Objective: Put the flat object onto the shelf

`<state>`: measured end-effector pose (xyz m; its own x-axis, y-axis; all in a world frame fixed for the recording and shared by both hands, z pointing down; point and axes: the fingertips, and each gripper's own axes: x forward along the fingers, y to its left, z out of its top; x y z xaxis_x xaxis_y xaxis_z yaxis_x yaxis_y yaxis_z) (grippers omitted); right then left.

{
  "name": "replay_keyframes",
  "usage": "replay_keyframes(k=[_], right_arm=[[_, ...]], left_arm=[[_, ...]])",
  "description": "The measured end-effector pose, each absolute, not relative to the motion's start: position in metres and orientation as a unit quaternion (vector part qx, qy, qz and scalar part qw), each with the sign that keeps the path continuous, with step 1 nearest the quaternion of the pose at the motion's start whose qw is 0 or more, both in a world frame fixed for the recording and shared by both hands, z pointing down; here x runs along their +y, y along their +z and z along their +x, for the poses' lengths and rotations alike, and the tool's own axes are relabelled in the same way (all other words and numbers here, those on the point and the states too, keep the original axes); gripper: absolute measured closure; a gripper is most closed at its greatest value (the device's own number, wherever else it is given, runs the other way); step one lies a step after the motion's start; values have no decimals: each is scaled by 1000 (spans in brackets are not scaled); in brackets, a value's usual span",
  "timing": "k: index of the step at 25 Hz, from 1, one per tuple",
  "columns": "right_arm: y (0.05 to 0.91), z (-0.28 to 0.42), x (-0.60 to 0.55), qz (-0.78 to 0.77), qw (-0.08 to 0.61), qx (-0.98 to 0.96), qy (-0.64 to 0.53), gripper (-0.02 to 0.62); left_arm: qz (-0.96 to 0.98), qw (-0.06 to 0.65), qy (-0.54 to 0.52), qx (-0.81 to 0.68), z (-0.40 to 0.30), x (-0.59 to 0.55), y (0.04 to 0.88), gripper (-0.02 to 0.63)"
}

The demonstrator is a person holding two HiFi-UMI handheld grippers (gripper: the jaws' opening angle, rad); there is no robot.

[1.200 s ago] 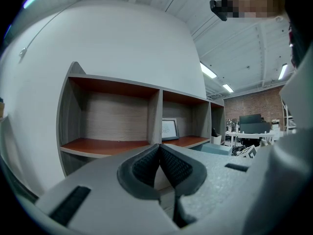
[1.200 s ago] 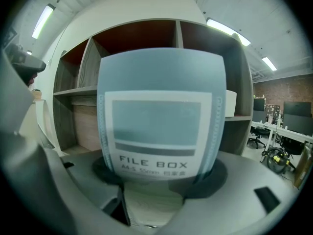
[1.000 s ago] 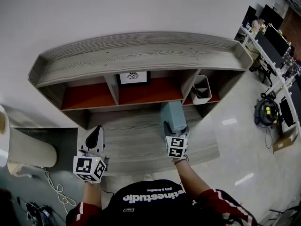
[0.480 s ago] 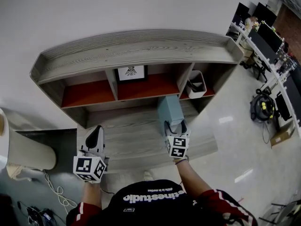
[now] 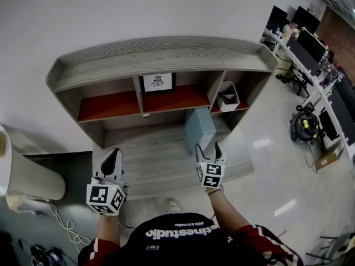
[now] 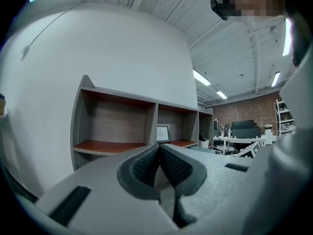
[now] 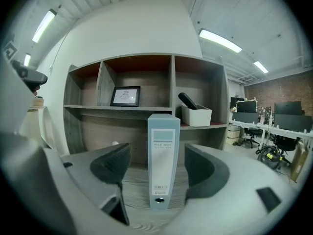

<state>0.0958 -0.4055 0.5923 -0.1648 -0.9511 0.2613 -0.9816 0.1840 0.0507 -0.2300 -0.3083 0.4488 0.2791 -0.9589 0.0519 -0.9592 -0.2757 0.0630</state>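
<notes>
A pale blue file box stands upright on the lower grey wooden shelf board, spine facing me. My right gripper is open just in front of it, jaws apart and not touching the box. My left gripper is shut with nothing in it, held at the shelf's front left. The shelf unit has a red-floored upper row of compartments.
A framed picture stands in the middle compartment. A white bin holding a dark object sits in the right one. A white cylinder stands at left, cables on the floor, desks with monitors at right.
The right gripper has let go of the file box and drawn back toward me, jaws now open. The box stays standing on the shelf board. The left gripper has not moved.
</notes>
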Motion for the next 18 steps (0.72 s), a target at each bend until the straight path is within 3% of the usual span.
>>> replay_keyframes(k=[18], right_arm=[[545,67,-307,633,102,-766,37,261]], left_arm=[[798,43,-22,-601,-260,-215,438,600]])
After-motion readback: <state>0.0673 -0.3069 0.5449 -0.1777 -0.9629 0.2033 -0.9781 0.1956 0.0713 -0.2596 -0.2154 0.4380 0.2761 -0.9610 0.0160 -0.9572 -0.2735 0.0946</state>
